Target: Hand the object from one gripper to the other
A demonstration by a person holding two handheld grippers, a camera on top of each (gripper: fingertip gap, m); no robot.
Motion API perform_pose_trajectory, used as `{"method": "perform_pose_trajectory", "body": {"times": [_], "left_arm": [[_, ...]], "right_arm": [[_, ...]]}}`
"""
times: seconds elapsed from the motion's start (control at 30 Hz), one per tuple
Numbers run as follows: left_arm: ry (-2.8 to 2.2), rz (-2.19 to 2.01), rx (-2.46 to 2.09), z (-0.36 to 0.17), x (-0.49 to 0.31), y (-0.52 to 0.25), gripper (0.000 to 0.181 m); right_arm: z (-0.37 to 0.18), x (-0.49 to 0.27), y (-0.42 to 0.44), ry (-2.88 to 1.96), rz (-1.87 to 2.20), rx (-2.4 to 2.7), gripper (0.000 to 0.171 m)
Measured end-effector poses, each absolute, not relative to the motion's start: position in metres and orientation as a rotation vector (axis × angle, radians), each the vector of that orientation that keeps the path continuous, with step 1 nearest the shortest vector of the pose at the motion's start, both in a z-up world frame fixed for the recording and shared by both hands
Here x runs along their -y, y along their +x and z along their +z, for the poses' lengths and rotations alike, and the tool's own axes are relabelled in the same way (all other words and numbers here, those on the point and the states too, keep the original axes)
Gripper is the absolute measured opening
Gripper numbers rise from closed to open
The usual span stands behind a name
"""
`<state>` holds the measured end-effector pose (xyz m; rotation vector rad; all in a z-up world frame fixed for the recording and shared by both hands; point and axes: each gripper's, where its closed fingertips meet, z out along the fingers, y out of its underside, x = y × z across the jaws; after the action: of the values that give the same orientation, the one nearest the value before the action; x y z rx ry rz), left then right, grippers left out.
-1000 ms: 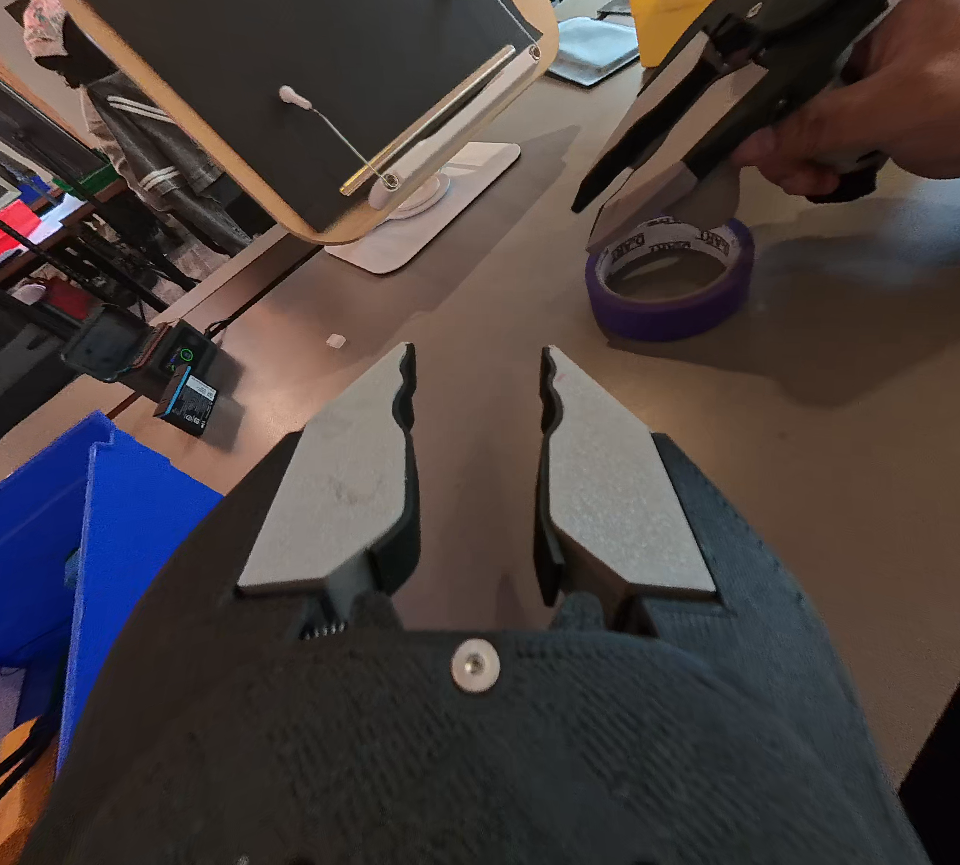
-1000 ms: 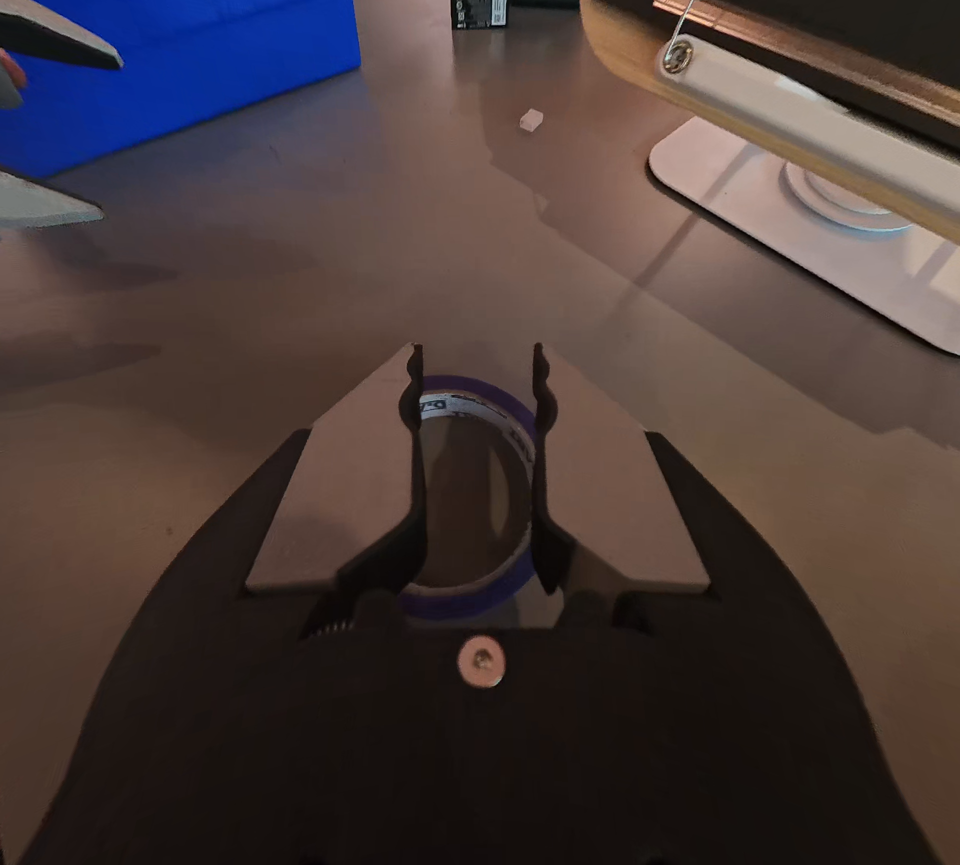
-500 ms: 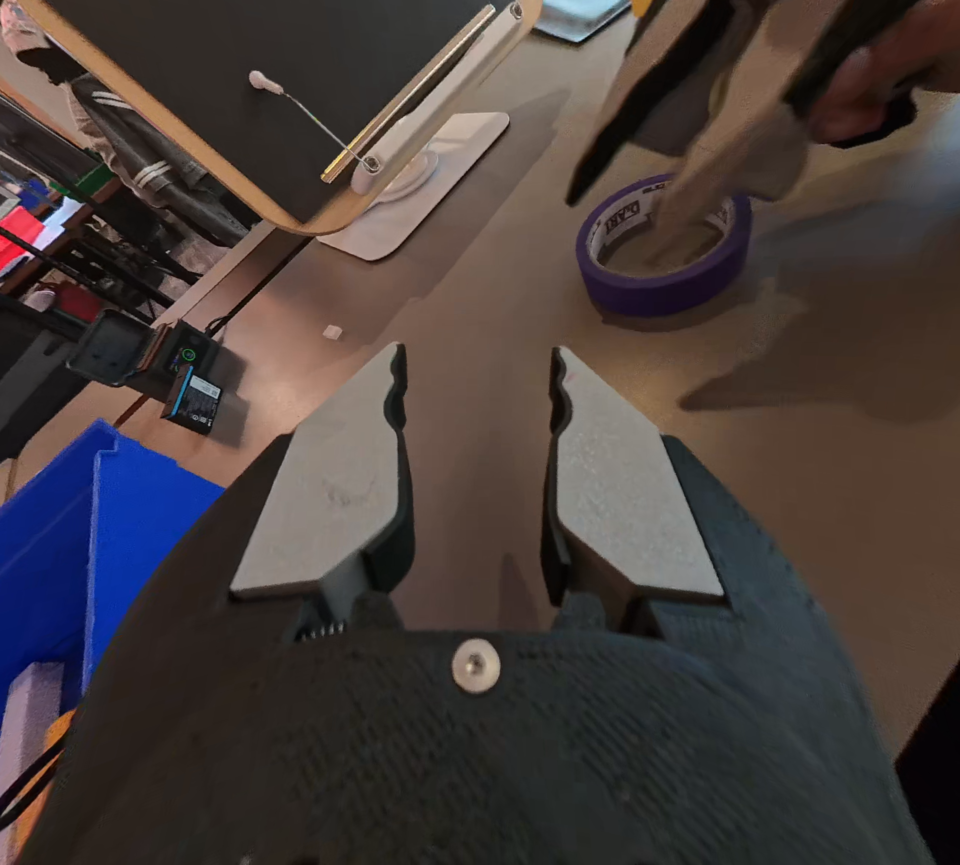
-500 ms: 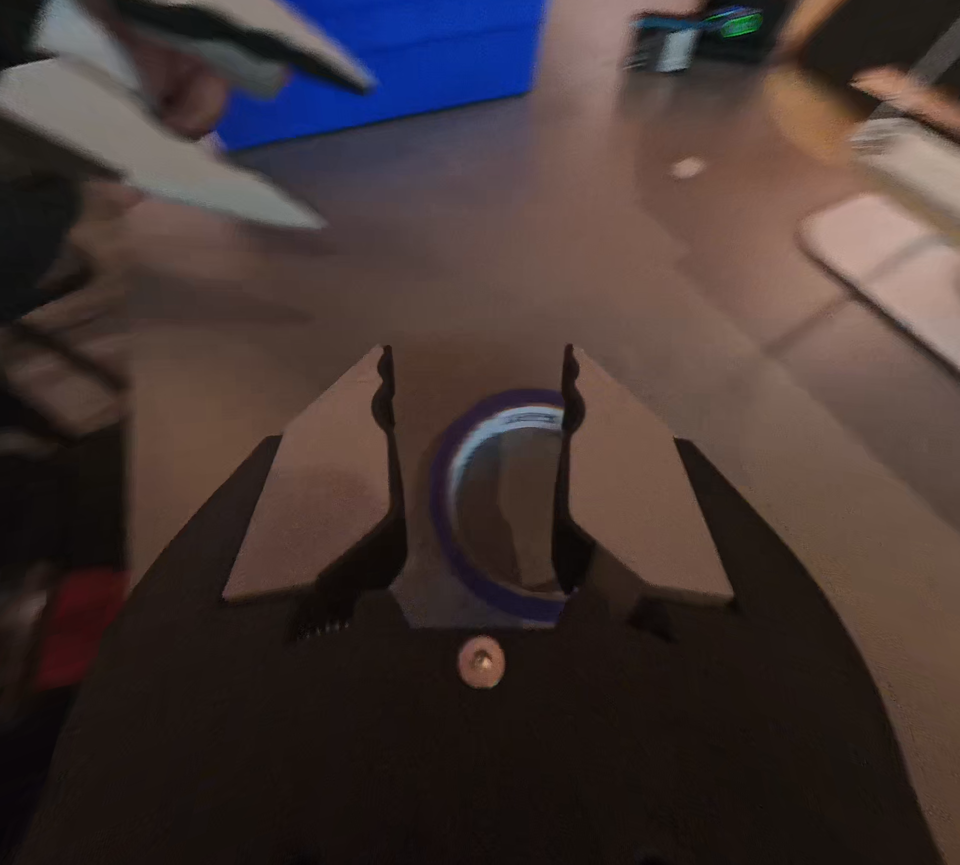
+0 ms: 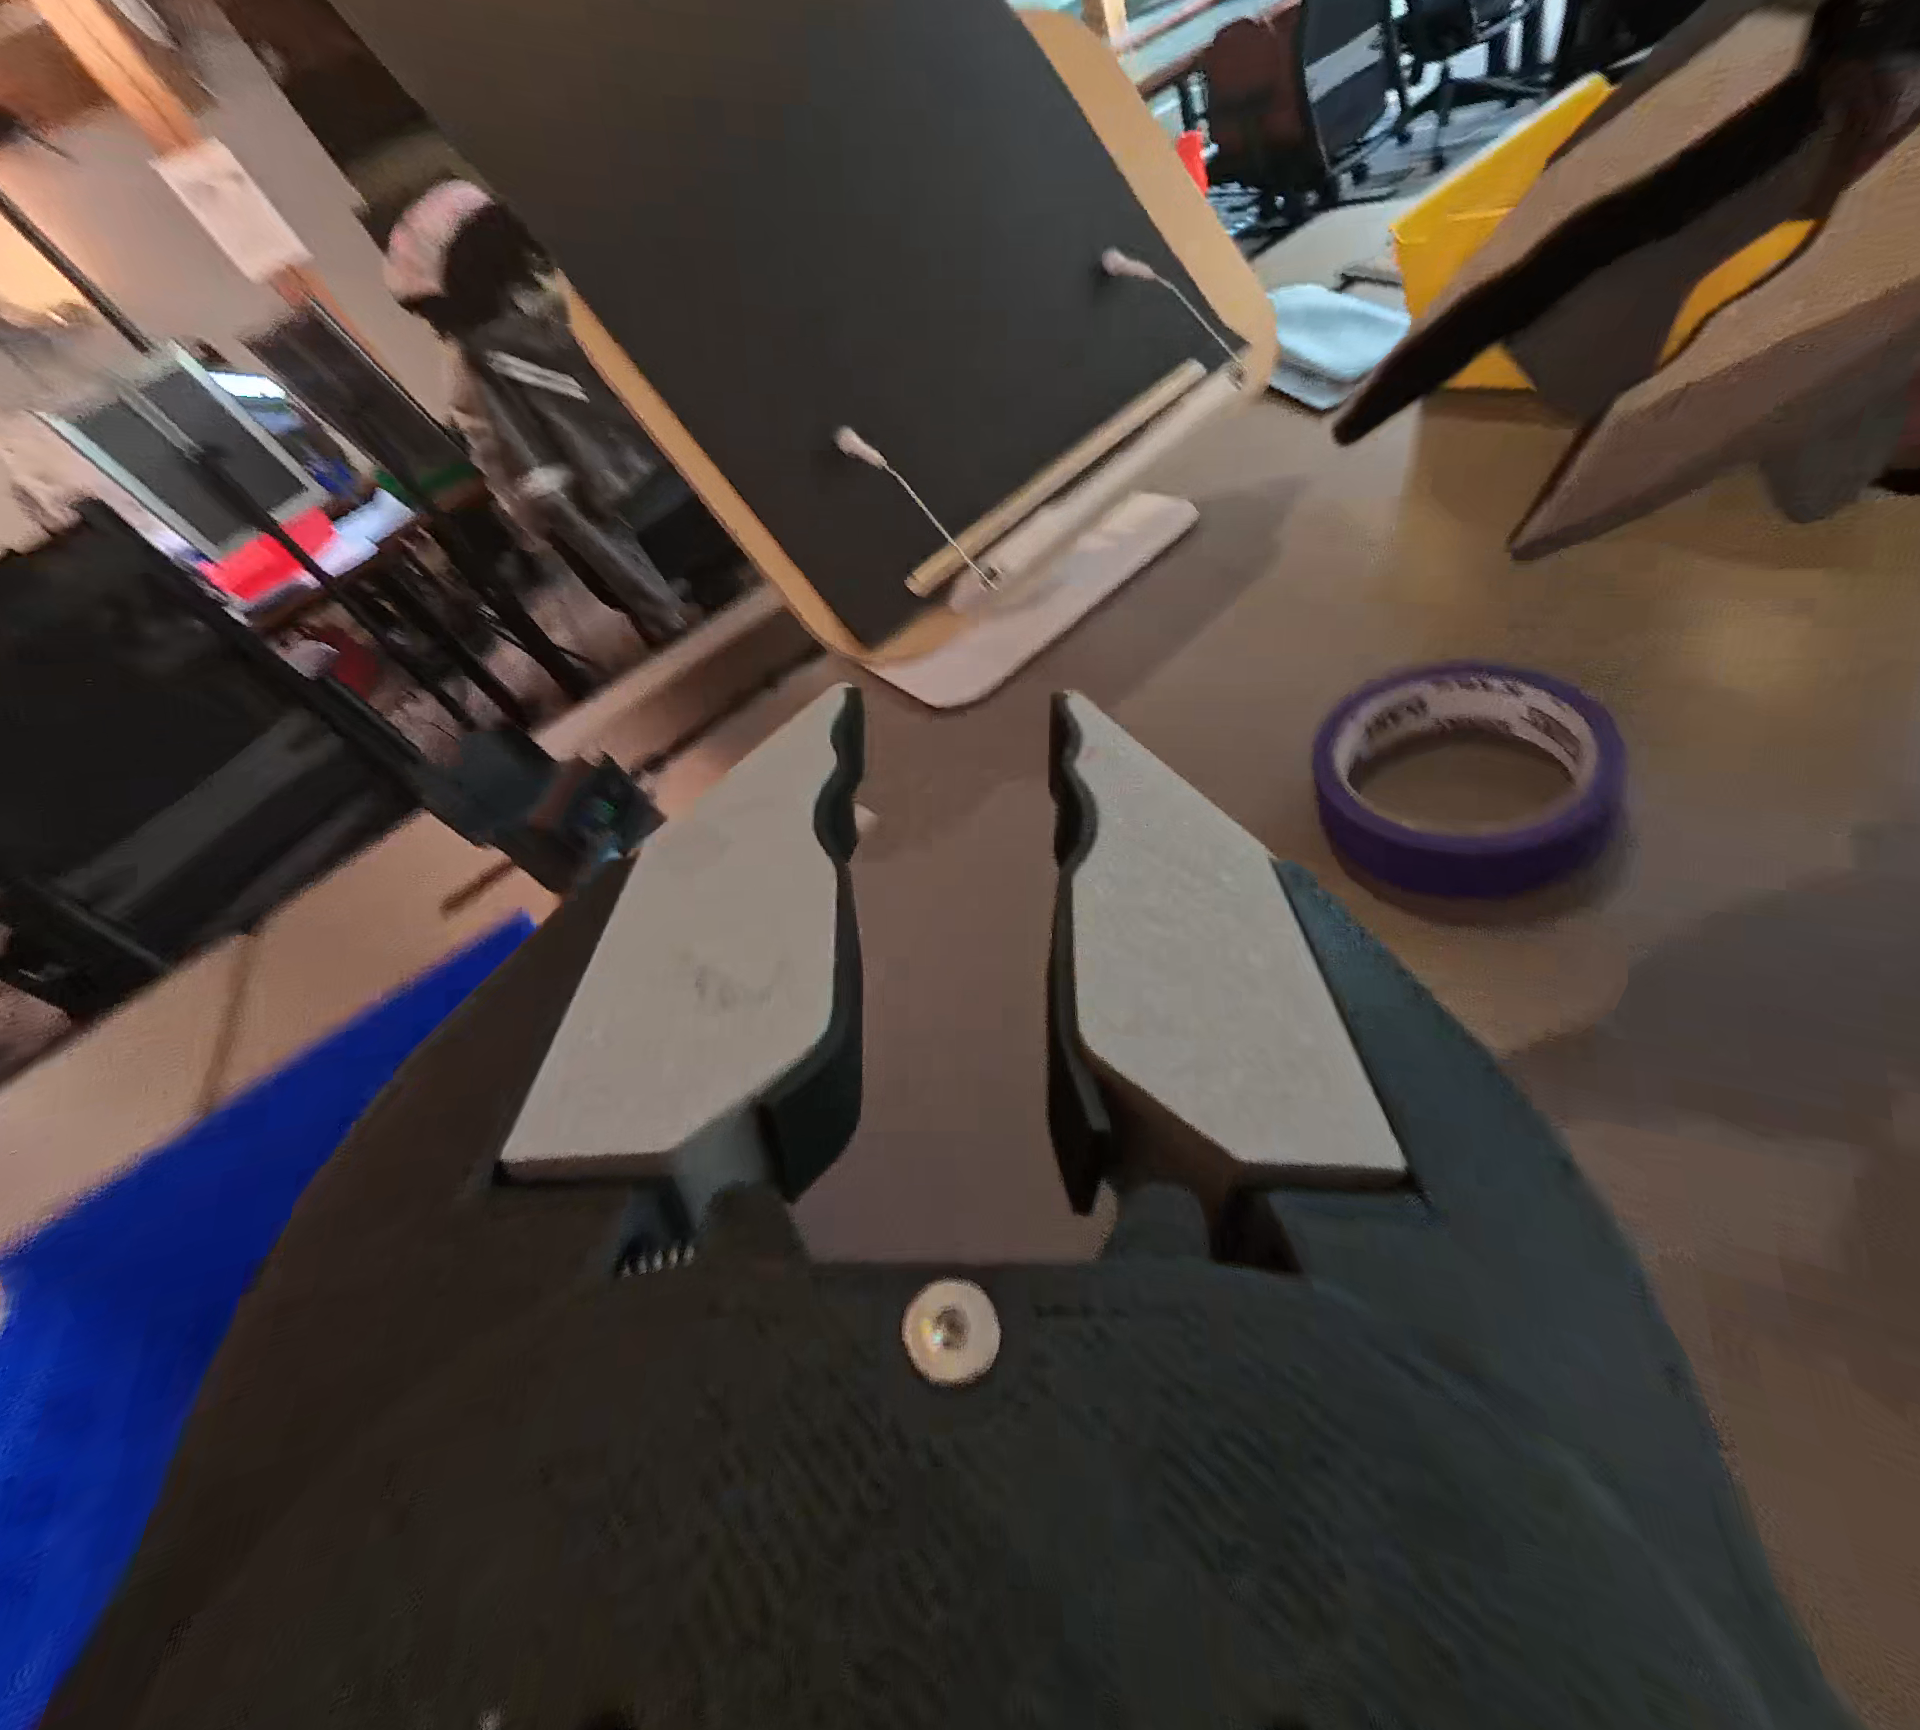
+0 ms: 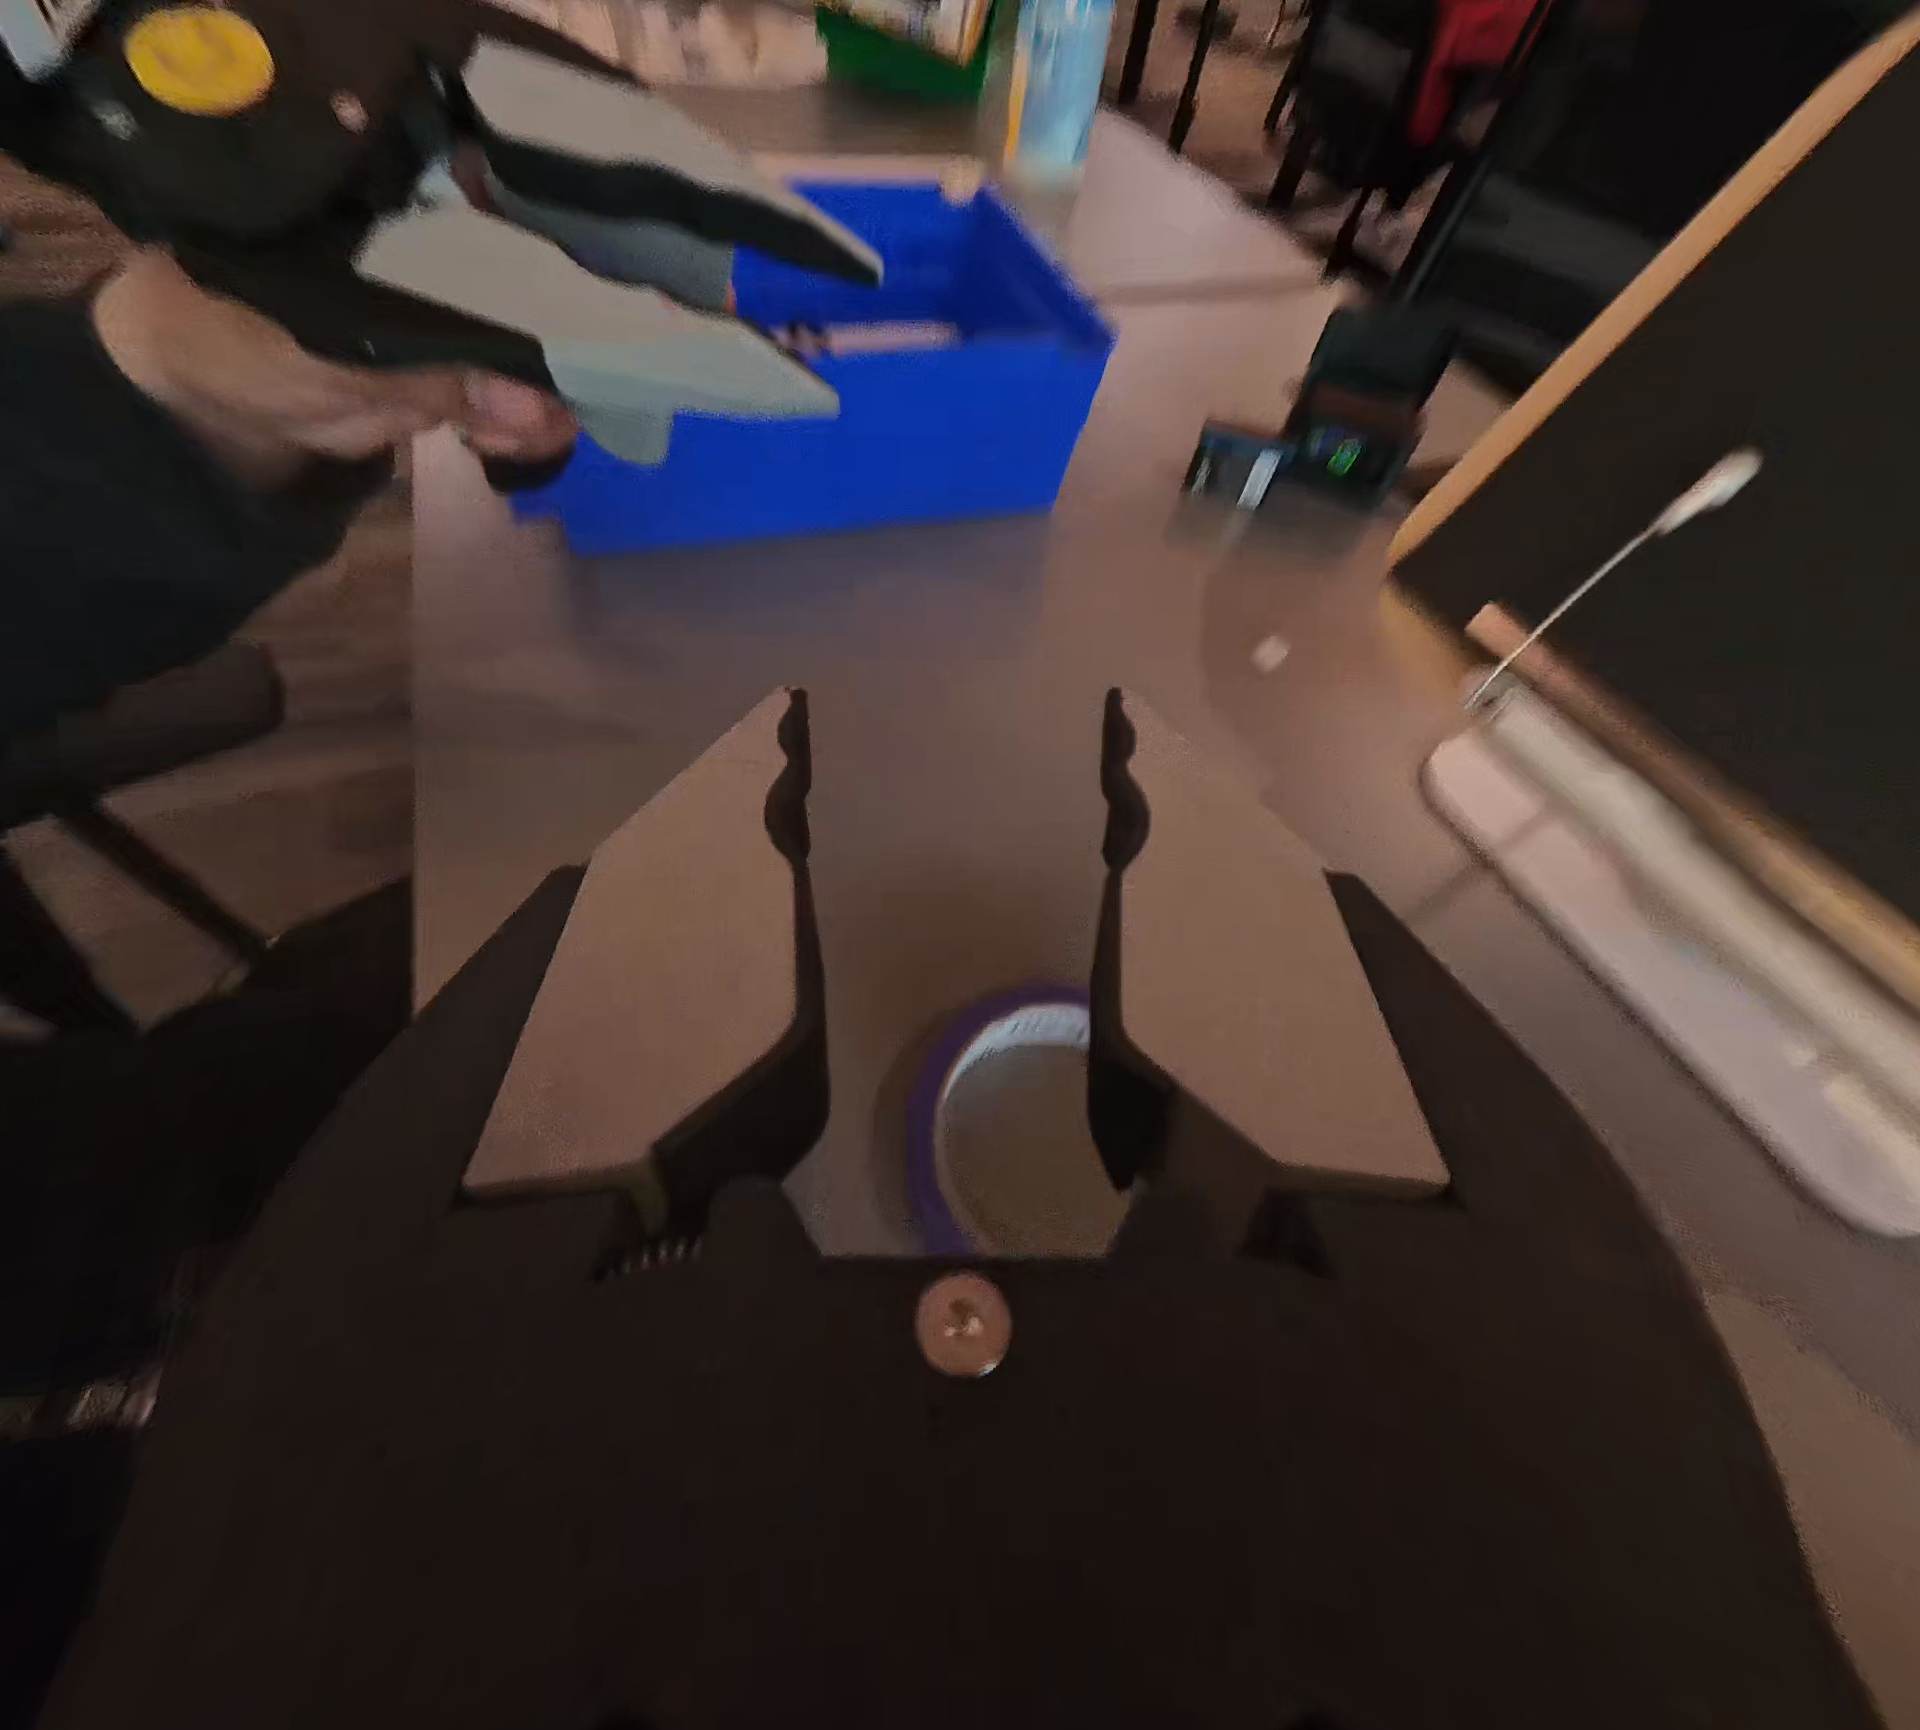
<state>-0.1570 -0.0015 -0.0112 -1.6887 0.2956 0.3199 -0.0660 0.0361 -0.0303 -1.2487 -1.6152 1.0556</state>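
Note:
A purple roll of tape (image 5: 1467, 780) lies flat on the brown table (image 5: 1714, 683), free of both grippers. My left gripper (image 5: 951, 724) is open and empty, above the table to the left of the roll. My right gripper (image 6: 951, 724) is open and empty and held above the roll, which shows low between its fingers in the right wrist view (image 6: 997, 1109). The right gripper also shows at the upper right of the left wrist view (image 5: 1434, 475), lifted clear of the roll. The left gripper shows at the upper left of the right wrist view (image 6: 852, 330), held by a hand.
A black book stand with a wooden rim (image 5: 790, 226) on a white base (image 5: 1049, 610) stands at the table's far side. A blue bin (image 6: 894, 423) sits at the left end, a yellow bin (image 5: 1475, 226) at the far right. A small black device (image 6: 1299, 465) lies near the stand. It is some 25 cm from my right tips to the wooden rim (image 5: 790, 226).
My right gripper has risen off the tape roll and opened wider, leaving the roll on the table. My left gripper has tilted up and lifted. Both views are motion-blurred.

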Motion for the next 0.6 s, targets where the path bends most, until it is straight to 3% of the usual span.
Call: {"method": "perform_pose_trajectory", "body": {"times": [0.07, 0.13, 0.2, 0.23, 0.27, 0.3, 0.43, 0.5, 0.6], "left_arm": [[-1.694, 0.401, -0.343, 0.012, -0.018, -0.166, 0.044], [-1.691, 0.471, -0.38, 0.034, -0.044, -0.179, 0.049], [-1.723, 0.499, -0.41, 0.046, -0.07, -0.195, 0.055], [-1.732, 0.536, -0.42, 0.053, -0.082, -0.206, 0.054], [-1.732, 0.599, -0.419, 0.06, -0.091, -0.221, 0.049], [-1.739, 0.663, -0.404, 0.067, -0.097, -0.238, 0.043], [-1.736, 0.777, -0.383, 0.08, -0.1, -0.274, 0.023], [-1.672, 0.813, -0.423, 0.082, -0.099, -0.266, 0.009], [-1.596, 0.866, -0.501, 0.08, -0.105, -0.232, 0.004]], "right_arm": [[0.008, -0.049, -0.081, -1.197, 0.969, 1.541, 0.066], [0.034, -0.062, -0.098, -1.198, 0.862, 1.551, 0.069], [0.059, -0.067, -0.111, -1.182, 0.836, 1.599, 0.052], [0.067, -0.069, -0.113, -1.183, 0.821, 1.641, 0.032], [0.071, -0.071, -0.111, -1.192, 0.801, 1.691, 0.004], [0.073, -0.075, -0.104, -1.22, 0.767, 1.724, 0.0], [0.086, -0.068, -0.044, -1.188, 0.737, 1.692, 0.0], [0.095, -0.066, -0.026, -1.173, 0.831, 1.634, 0.0], [0.098, -0.078, -0.039, -1.254, 0.903, 1.567, 0.0]]}}
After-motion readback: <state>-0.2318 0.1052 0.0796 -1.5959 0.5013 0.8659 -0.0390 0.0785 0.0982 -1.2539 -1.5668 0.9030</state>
